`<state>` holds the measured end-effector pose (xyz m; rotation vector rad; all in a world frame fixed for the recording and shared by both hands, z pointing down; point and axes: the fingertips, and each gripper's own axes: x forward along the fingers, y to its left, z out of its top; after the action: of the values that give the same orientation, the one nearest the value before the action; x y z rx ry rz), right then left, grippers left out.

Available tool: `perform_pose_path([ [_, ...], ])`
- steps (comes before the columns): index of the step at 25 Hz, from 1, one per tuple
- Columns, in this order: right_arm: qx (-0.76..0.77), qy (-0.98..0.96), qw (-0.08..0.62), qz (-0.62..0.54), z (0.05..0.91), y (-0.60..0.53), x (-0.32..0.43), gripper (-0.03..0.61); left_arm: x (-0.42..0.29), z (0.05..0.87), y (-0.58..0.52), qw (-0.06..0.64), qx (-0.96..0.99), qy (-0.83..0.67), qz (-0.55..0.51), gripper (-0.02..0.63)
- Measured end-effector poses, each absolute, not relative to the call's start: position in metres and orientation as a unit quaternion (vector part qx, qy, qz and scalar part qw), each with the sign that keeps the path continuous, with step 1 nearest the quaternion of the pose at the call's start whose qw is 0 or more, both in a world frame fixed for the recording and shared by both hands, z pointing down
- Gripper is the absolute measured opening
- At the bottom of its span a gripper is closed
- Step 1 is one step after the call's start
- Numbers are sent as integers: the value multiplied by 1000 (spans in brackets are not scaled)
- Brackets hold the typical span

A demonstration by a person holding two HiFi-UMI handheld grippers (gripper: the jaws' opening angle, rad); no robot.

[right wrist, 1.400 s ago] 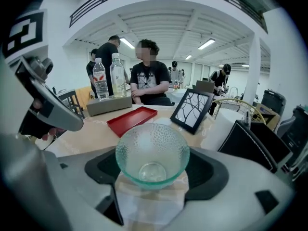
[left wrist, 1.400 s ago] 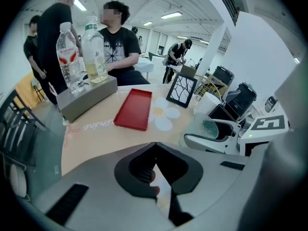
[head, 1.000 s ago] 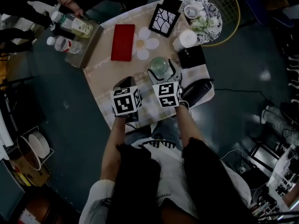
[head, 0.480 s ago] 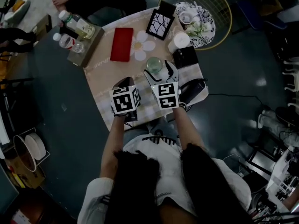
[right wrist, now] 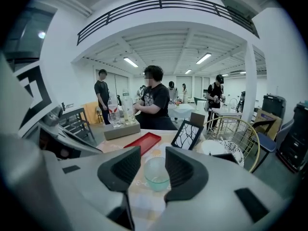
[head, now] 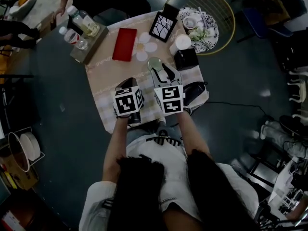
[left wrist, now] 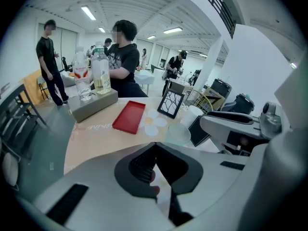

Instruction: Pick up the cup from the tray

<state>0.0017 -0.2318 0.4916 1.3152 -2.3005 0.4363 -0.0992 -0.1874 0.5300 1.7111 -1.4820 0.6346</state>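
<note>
**Right gripper (head: 161, 72) closing around the cup (head: 155, 64)**

Head view first. The right gripper is reaching out over the table (head: 108, 78). Its jaws are flanking the near side of the cup, which is standing upright straight ahead of it. The cup is not sitting on the red tray (head: 124, 44). It is resting on the cloth just right of a flower mat (head: 146, 47), and the tray is lying beyond that mat, further left. The left gripper (head: 127, 84) is hanging beside the right one, short of the cup, so the right hand is plainly the nearer one.

Left gripper view now. The jaws are meeting at the tips and gripping nothing. The cup (left wrist: 179, 133) is showing ahead and off to the right, well apart from them.

Right gripper view. The jaws are closing, with the cup (right wrist: 157, 174) standing between the two pads. A sliver of cloth is showing between the glass and the left pad, so that side is not pressing yet. The right pad is overlapping the glass in this view, and I cannot tell if it is touching.

The cup's long axis is running vertical and the pads are coming in level on either side. To my eye the move is looking like a finished squeeze and then a straight lift. Clear glass may be slippery, so the grip will be wanting care.
</note>
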Motion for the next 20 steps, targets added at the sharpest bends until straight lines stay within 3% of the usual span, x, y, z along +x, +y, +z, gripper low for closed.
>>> perform_pose_path([
  [9,476,-831,231,171,481,-214,11,8,-87,516,-174,381,675,-590,226,6],
  [20,462,-841,210,188,476,-191,13,5,-79,510,-155,380,680,-589,213,6],
])
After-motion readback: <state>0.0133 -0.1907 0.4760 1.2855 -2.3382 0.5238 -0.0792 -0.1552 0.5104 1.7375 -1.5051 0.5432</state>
